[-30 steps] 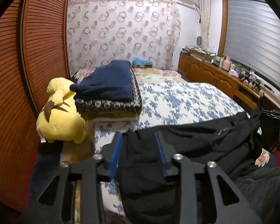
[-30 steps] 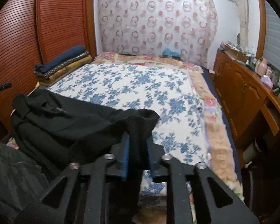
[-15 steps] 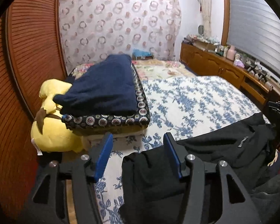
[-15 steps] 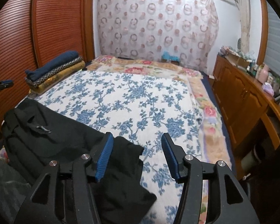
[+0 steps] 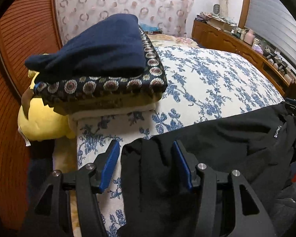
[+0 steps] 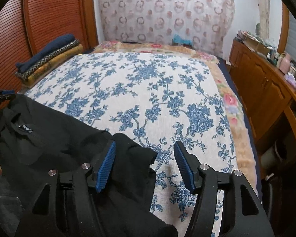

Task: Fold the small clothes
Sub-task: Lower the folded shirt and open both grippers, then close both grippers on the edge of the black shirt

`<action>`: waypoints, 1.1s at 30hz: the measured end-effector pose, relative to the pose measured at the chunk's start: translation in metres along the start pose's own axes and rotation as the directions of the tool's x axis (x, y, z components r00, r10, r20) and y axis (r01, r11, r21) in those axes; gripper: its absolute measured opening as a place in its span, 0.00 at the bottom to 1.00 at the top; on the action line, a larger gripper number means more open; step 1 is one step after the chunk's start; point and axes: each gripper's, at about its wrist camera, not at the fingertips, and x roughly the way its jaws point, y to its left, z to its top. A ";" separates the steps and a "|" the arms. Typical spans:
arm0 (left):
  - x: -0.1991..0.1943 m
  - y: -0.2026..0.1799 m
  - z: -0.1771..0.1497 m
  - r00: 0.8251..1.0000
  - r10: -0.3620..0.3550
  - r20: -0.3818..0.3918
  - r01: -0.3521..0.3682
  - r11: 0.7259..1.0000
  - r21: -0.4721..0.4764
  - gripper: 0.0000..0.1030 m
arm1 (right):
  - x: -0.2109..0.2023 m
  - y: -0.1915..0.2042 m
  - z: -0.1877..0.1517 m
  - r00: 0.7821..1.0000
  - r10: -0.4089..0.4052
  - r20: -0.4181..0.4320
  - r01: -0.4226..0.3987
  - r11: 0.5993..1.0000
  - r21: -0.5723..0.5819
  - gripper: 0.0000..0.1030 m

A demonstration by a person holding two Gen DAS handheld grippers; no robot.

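A bed [image 6: 157, 83] with a blue-flowered cover fills the room, folded blankets [image 5: 100, 73] stacked at its wall side. A black garment [image 5: 217, 138], judged soft, light and limp, is spread at the near edge. Corners are best pinched. The left tool [image 5: 146, 162] is released over one corner; the right tool [image 6: 145, 164] is opening, cloth loose between.

A bedroom: a bed [image 6: 148, 90] with a white cover printed in blue flowers fills the middle. A curtain [image 6: 163, 9] patterned with rings hangs on the far wall. Slatted reddish wooden doors [image 6: 55, 13] stand on the left — low wooden cabinets [image 6: 266, 83], cluttered on top, run along the right under a window blind [image 5: 270, 21].
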 end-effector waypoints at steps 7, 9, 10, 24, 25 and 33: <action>0.010 0.001 -0.005 0.999 -0.008 -0.031 0.008 1.000 -0.007 0.53 | 0.010 -0.001 -0.007 0.999 -0.005 -0.039 0.005 1.000 0.004 0.67; 0.010 0.001 -0.005 0.999 -0.012 -0.031 0.012 1.000 -0.014 0.53 | 0.012 -0.001 -0.008 0.999 -0.005 -0.049 0.005 1.000 0.006 0.67; 0.010 0.002 -0.005 0.999 -0.014 -0.032 0.014 1.000 -0.016 0.53 | 0.013 -0.002 -0.008 0.998 -0.010 -0.055 0.010 1.000 0.007 0.67; 0.009 -0.006 -0.005 0.997 -0.067 -0.045 0.068 0.997 0.027 0.22 | 0.016 0.017 -0.005 0.990 0.113 -0.084 -0.117 0.992 -0.053 0.42; 0.008 -0.008 -0.005 0.996 -0.074 -0.043 0.075 0.997 0.030 0.16 | 0.016 0.021 -0.005 0.987 0.132 -0.087 -0.138 0.989 -0.061 0.24; -0.081 -0.027 -0.007 0.967 -0.141 0.213 0.139 0.990 0.022 0.11 | -0.044 0.037 0.000 0.975 0.208 0.082 -0.204 0.977 -0.053 0.10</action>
